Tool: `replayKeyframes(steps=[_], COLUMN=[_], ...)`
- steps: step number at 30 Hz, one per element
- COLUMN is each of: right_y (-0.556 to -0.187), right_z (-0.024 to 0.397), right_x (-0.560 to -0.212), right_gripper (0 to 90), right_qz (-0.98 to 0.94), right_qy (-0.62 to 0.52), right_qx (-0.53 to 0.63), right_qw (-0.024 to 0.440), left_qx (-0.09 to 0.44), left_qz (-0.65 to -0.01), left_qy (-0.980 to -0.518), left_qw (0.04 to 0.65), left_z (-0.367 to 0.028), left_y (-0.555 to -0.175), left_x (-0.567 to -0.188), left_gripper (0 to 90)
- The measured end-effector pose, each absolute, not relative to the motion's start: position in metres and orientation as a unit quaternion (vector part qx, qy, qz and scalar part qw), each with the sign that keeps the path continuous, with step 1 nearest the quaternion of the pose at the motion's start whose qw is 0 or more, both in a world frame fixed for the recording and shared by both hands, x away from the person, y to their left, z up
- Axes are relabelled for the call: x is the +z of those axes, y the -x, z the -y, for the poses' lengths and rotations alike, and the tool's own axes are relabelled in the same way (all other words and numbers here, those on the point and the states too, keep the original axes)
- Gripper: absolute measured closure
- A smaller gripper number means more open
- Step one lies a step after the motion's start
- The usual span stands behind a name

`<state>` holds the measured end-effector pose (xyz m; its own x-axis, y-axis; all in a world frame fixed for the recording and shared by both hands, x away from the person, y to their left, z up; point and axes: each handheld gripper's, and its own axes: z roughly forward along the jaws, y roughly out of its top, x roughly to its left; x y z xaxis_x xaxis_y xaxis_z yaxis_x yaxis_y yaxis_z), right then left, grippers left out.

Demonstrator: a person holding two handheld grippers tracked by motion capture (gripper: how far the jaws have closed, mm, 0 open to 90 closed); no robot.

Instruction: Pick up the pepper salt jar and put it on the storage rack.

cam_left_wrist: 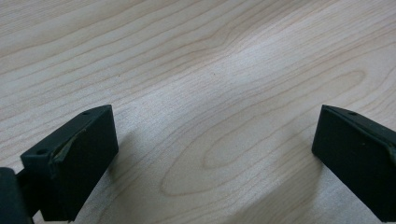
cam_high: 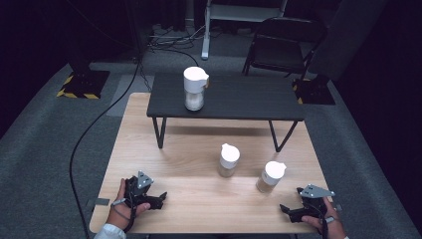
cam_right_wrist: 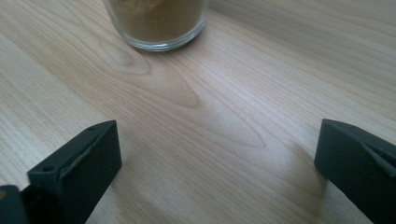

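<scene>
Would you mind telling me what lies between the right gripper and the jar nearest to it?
Nothing: in the right gripper view, bare wooden tabletop runs from the open right gripper to the jar. The high view agrees.

Glass jar of brown powder, white lid, upright on wooden table, near right edge.
</scene>
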<state>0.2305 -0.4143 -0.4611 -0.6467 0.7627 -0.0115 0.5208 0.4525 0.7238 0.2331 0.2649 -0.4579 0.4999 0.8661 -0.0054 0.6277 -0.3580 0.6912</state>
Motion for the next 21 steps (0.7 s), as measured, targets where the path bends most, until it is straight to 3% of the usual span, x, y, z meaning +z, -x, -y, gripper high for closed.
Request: replayKeyframes(steps=[21], right_y=[-0.212], right_z=[0.411], right_x=[-0.452], right_gripper=[1.2], right_qz=[-0.814], right_qy=[-0.373], right_qx=[0.41], right_qw=[0.175], left_qx=[0.184], left_qz=[-0.465], left_qy=[-0.803], left_qw=[0.324], left_z=[-0.265], left_y=[-0.233], left_x=[-0.458], left_gripper=[0.2])
